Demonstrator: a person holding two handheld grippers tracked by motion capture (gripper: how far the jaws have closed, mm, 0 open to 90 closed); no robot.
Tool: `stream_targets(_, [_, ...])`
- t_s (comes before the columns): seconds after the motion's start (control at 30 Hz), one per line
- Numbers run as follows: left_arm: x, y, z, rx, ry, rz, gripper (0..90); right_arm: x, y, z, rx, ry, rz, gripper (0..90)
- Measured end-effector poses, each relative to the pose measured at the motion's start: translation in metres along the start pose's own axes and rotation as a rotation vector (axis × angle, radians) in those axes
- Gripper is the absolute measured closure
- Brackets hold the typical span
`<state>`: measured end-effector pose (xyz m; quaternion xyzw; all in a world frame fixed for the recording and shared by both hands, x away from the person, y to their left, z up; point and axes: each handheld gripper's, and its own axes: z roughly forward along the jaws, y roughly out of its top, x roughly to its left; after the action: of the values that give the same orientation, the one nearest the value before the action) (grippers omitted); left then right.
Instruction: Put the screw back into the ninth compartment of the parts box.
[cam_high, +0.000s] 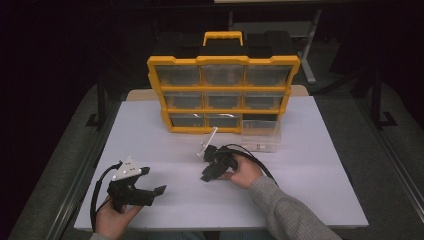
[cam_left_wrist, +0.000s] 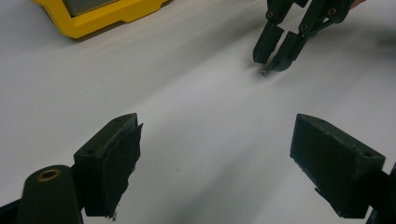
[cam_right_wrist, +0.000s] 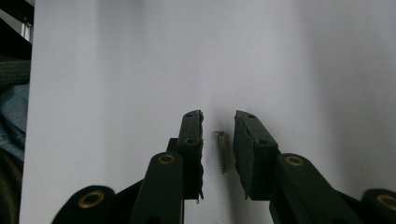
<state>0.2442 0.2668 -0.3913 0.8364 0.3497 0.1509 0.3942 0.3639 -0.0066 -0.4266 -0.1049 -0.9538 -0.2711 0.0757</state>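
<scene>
A small brass-coloured screw (cam_right_wrist: 221, 151) lies flat on the white table (cam_high: 310, 175). My right gripper (cam_right_wrist: 218, 116) points down at it with one jaw on each side; a thin gap shows between each pad and the screw, so nothing is gripped. From the left gripper view the same screw (cam_left_wrist: 264, 73) lies just under the tips of the right gripper (cam_left_wrist: 270, 63). From above, the right gripper (cam_high: 207, 175) is at the table's middle, held by a hand in a grey sleeve. My left gripper (cam_high: 154, 180) rests near the front left, jaws wide open and empty (cam_left_wrist: 217, 126).
A yellow and black organizer (cam_high: 222, 95) with clear drawers stands upright at the back of the table. One clear drawer (cam_high: 260, 139) is pulled out and sits on the table in front of its bottom right slot. Dark floor surrounds the table edges.
</scene>
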Motion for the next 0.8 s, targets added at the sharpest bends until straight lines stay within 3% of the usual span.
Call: stream_targets(0.8, [0.0006,-0.0001,-0.0002,0.001,0.000,0.001,15.7,-0.0004,-0.0013,0.0052,0.026,-0.023,-0.015,86.0])
